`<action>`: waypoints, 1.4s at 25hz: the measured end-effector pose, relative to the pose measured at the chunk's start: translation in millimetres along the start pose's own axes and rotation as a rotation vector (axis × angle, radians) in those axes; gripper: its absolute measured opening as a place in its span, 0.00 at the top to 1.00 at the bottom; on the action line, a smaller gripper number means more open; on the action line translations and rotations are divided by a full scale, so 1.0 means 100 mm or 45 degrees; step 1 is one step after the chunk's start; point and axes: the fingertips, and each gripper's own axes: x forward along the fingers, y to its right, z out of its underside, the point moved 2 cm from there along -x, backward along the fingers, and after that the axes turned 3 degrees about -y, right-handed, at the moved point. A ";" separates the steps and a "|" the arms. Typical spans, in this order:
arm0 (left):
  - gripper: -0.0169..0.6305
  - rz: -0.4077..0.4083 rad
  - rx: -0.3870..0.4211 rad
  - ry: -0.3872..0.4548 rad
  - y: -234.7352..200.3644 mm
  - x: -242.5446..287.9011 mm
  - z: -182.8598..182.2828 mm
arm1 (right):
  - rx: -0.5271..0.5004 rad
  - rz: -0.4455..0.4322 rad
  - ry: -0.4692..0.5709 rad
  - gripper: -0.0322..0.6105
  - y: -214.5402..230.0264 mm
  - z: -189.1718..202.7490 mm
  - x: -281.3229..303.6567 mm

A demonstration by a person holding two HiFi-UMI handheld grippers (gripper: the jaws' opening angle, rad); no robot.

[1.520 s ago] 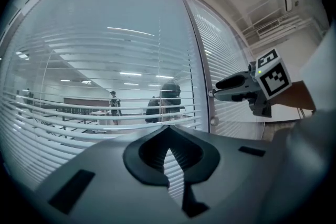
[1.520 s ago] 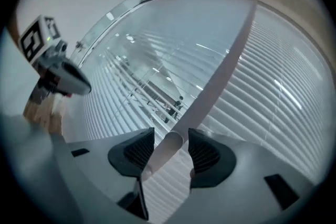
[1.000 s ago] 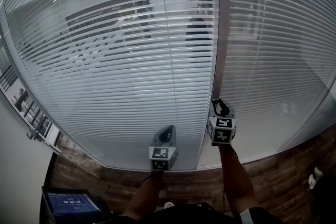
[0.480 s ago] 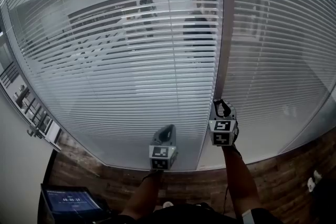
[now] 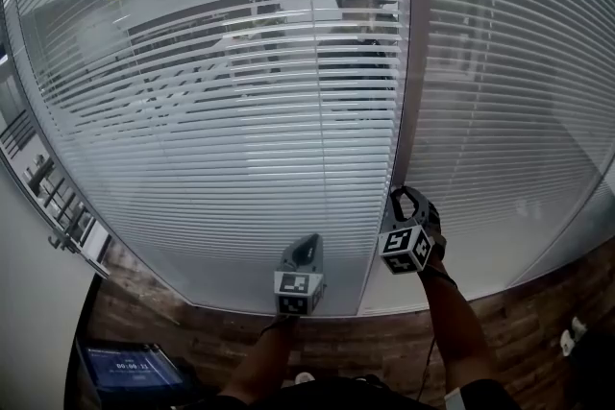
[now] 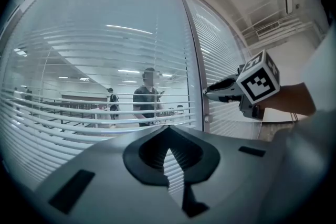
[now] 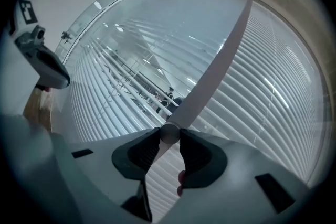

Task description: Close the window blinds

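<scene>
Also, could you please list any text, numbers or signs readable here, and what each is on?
Screen: white digits, too small to read.
Left tongs' marker cube and right tongs' marker cube: black-and-white square codes, no letters.
No other print visible.

I see smooth, pale blind slats [image 5: 211, 158] with a soft sheen. The mullion [image 5: 408, 62] looks matt grey. The round knob [image 7: 169, 135] looks smooth, with a dull, metal-like finish. My right gripper [image 7: 169, 132] is matt grey plastic with dark ribbed pads [image 7: 140, 152]. The floor [image 5: 519, 317] looks like rough brown wood planks.
</scene>
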 end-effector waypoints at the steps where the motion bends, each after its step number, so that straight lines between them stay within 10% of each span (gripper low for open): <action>1: 0.98 -0.002 -0.004 -0.001 -0.01 -0.01 0.02 | -0.082 0.006 0.002 0.75 -0.03 0.05 0.03; 14: 0.98 -0.007 -0.019 -0.018 -0.06 -0.23 0.23 | -1.143 0.063 0.003 0.75 -0.34 0.18 -0.08; 19: 0.98 -0.010 -0.019 -0.033 -0.06 -0.06 0.24 | -1.226 0.065 0.021 0.75 -0.24 0.23 0.05; 28: 0.98 -0.025 -0.027 -0.029 -0.14 -0.06 0.20 | -0.841 0.012 0.055 0.75 -0.21 0.19 0.02; 35: 0.98 -0.006 -0.029 -0.030 -0.08 -0.01 0.26 | 0.063 0.002 0.096 0.70 -0.17 0.16 -0.08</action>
